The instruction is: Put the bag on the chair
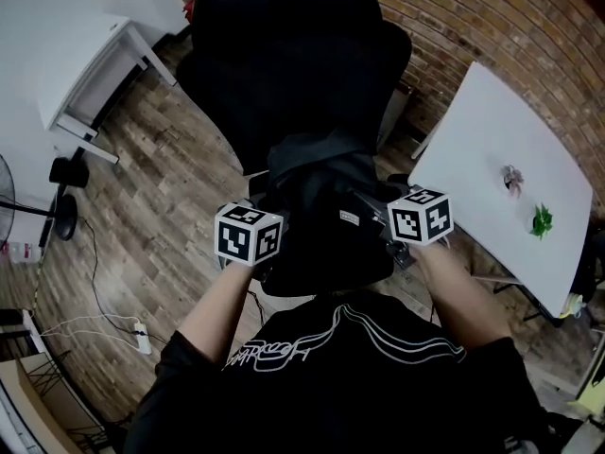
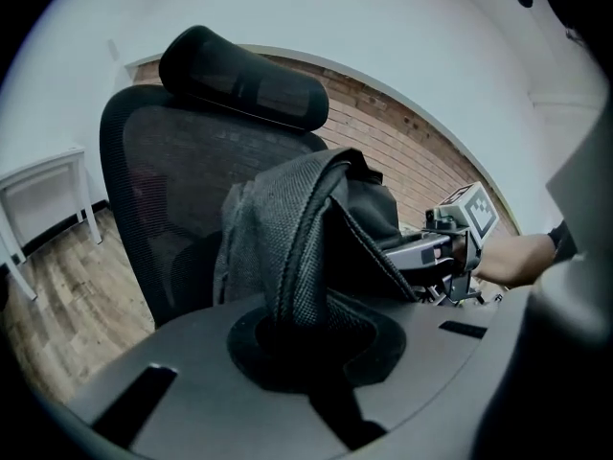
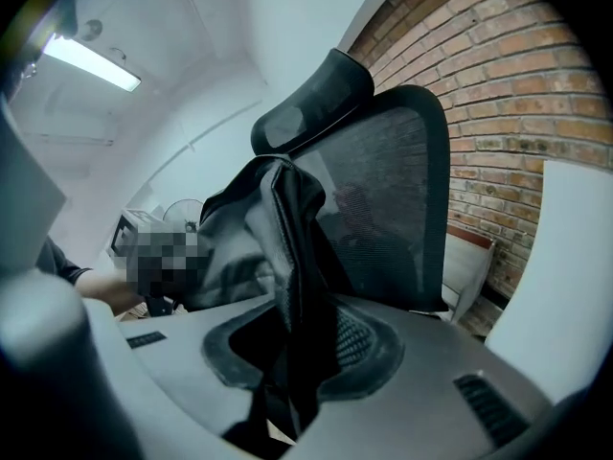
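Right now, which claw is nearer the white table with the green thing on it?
Right. The right claw, clamped on the bag, sits close beside the near edge of the table; the left claw grips the bag's far side, with the bag between it and the table.

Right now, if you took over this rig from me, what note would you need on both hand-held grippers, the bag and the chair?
Left hand-held gripper: shut on a strap of the bag.
Right hand-held gripper: shut on another fold of it.
The bag hangs between them in front of the chair's backrest; the seat is hidden under it.
Done: bag picked up and carried to the chair.
Left: set it on the seat, release.
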Demonstrator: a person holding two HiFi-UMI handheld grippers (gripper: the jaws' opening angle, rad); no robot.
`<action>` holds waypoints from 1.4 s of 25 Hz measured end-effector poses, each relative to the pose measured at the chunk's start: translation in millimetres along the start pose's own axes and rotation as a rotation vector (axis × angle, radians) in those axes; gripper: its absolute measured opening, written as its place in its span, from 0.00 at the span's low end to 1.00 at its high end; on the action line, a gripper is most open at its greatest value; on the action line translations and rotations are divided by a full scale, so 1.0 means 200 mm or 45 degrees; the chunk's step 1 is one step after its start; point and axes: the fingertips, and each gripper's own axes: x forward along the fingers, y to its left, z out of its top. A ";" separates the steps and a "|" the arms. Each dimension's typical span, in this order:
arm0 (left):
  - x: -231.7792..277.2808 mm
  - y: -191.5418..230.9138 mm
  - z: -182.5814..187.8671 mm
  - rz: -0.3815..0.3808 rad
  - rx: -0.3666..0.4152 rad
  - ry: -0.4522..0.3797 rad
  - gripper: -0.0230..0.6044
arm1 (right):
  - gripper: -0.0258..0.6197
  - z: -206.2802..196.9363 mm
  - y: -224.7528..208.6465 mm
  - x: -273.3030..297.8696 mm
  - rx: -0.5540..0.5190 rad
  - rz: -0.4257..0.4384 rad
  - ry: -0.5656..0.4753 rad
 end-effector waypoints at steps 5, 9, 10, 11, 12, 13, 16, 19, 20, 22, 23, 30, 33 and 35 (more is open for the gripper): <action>0.12 0.14 0.01 -0.011 0.038 0.034 0.09 | 0.18 0.01 -0.10 0.14 0.031 -0.075 0.014; 0.25 0.22 -0.03 -0.017 0.086 0.118 0.09 | 0.18 -0.05 -0.22 0.26 0.066 -0.123 0.066; 0.28 0.24 -0.04 -0.014 0.092 0.135 0.09 | 0.18 -0.06 -0.24 0.29 0.072 -0.134 0.080; 0.31 0.26 -0.06 -0.009 0.088 0.148 0.09 | 0.18 -0.08 -0.26 0.31 0.078 -0.142 0.096; 0.32 0.28 -0.08 -0.002 0.077 0.160 0.09 | 0.18 -0.10 -0.27 0.34 0.082 -0.146 0.113; 0.34 0.31 -0.10 0.006 0.061 0.173 0.09 | 0.18 -0.12 -0.28 0.37 0.083 -0.147 0.136; 0.38 0.36 -0.20 0.006 0.051 0.232 0.09 | 0.19 -0.22 -0.29 0.45 0.051 -0.144 0.237; 0.43 0.39 -0.28 -0.026 0.065 0.275 0.09 | 0.20 -0.32 -0.32 0.49 0.000 -0.160 0.308; 0.43 0.39 -0.29 -0.035 0.060 0.268 0.09 | 0.20 -0.33 -0.33 0.50 -0.003 -0.167 0.305; 0.45 0.40 -0.29 -0.042 0.050 0.247 0.09 | 0.20 -0.32 -0.36 0.51 0.015 -0.180 0.287; 0.46 0.40 -0.28 -0.043 0.050 0.244 0.09 | 0.20 -0.32 -0.37 0.51 0.027 -0.187 0.281; 0.52 0.43 -0.26 -0.074 0.031 0.259 0.09 | 0.21 -0.32 -0.40 0.53 0.069 -0.186 0.283; 0.52 0.44 -0.25 -0.071 0.026 0.256 0.09 | 0.21 -0.31 -0.40 0.54 0.096 -0.183 0.262; 0.52 0.44 -0.26 -0.067 0.039 0.252 0.11 | 0.21 -0.32 -0.40 0.53 0.101 -0.186 0.249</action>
